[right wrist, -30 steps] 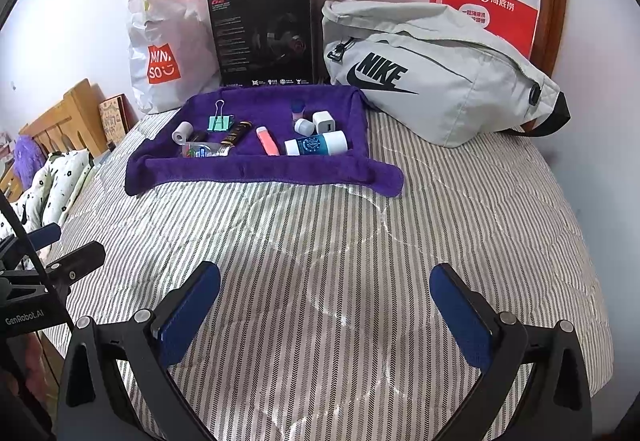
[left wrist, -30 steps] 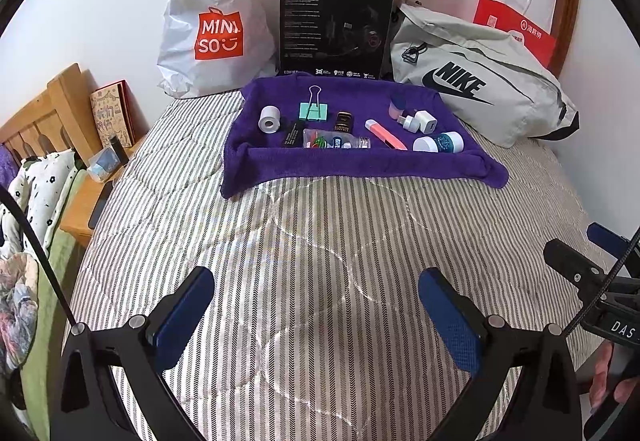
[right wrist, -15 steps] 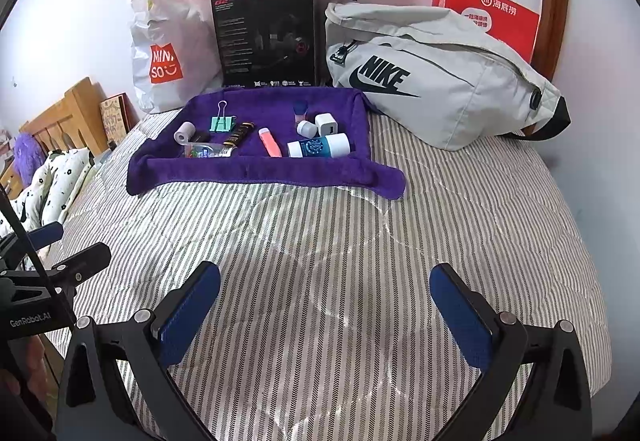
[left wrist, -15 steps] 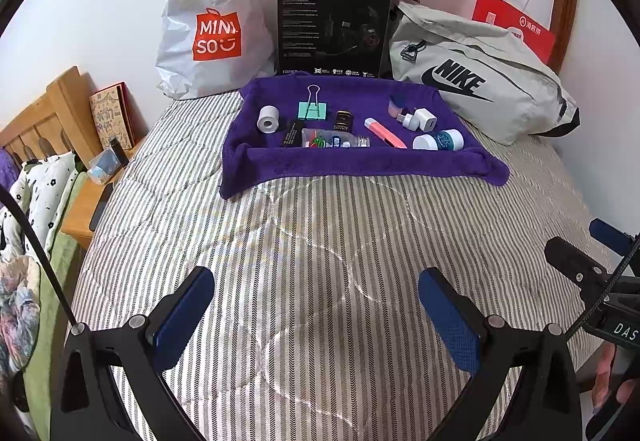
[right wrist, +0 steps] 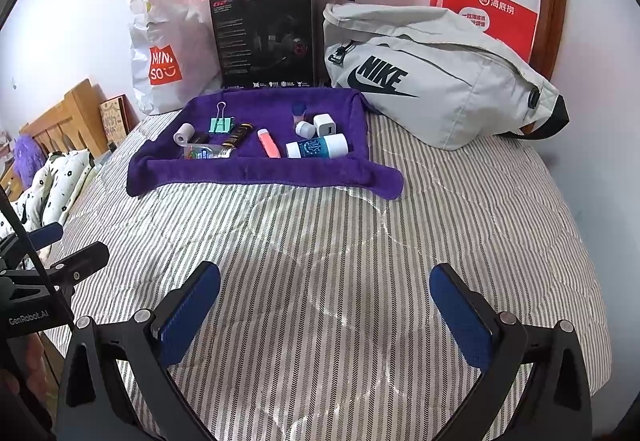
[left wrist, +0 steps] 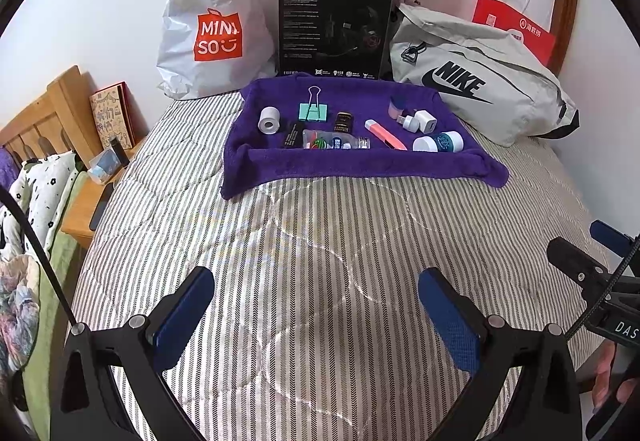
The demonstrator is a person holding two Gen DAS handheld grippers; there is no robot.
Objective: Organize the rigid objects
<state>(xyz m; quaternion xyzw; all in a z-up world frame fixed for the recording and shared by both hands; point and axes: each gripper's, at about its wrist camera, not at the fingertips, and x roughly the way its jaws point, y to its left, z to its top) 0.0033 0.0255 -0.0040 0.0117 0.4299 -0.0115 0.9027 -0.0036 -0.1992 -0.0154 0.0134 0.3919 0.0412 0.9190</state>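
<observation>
1. I see small hard things on a purple towel (left wrist: 360,165) at the far side of the striped bed (left wrist: 320,241).
2. A white roll (left wrist: 269,120), green clip (left wrist: 313,111), pink marker (left wrist: 386,134).
3. My left tongs (left wrist: 316,307) and right tongs (right wrist: 325,307) are wide open, holding nothing.

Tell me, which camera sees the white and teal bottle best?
The right wrist view. There the white and teal bottle lies sideways, showing its whole length and round label. In the left wrist view the bottle points more toward the camera, so it looks shorter.
</observation>
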